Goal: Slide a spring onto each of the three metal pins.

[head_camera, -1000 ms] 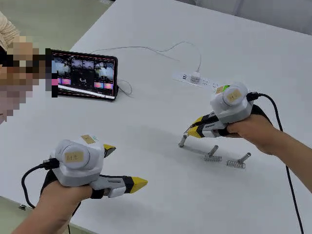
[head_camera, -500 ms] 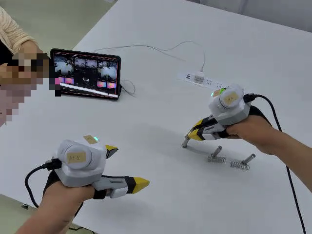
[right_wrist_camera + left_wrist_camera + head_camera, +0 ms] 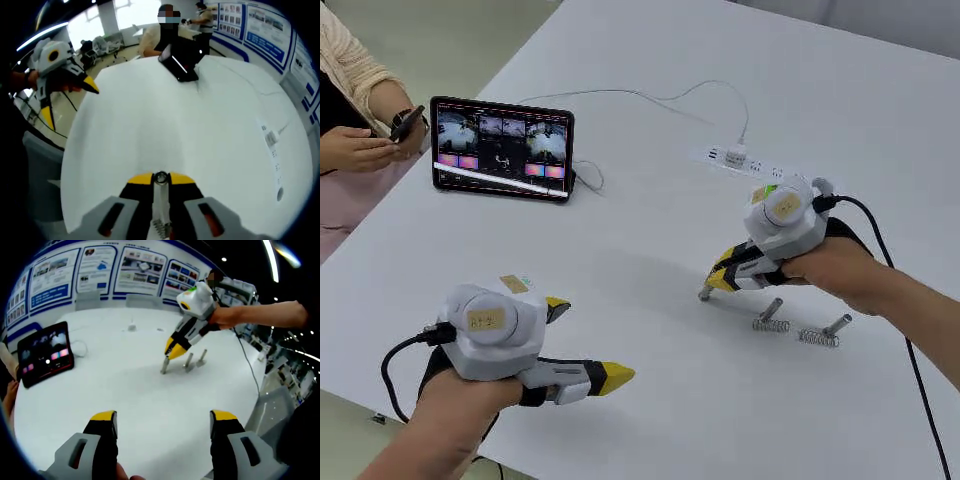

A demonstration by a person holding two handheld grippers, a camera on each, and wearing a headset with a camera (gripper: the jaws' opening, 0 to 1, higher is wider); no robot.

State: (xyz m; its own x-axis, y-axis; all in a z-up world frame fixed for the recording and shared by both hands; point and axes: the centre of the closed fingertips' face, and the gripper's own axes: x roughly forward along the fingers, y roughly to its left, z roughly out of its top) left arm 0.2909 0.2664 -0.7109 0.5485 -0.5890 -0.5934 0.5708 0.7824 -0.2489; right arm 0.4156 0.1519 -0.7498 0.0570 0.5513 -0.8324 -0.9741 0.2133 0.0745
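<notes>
White table (image 3: 650,60), smooth and matte, with poster boards (image 3: 100,275) along the wall behind. Closest in, the left claw (image 3: 588,338) hung low over the table, held level in a hand, yellow-tipped jaws spread wide with nothing between them. Further out, the right claw (image 3: 722,276) was angled down, jaws pressed together on a thin coiled spring (image 3: 159,225). A short grey metal pin (image 3: 705,293) stuck out below its tip, end on the table. Just right of that sat two more pins (image 3: 772,309), both tilted, with little wire coils (image 3: 771,325) at their low ends; couldn't tell if the coils were around them. Past those: a white power strip (image 3: 745,162) with a cable, a propped tablet (image 3: 503,148) with its screen lit, and a person (image 3: 360,150) at the far edge holding a phone.
</notes>
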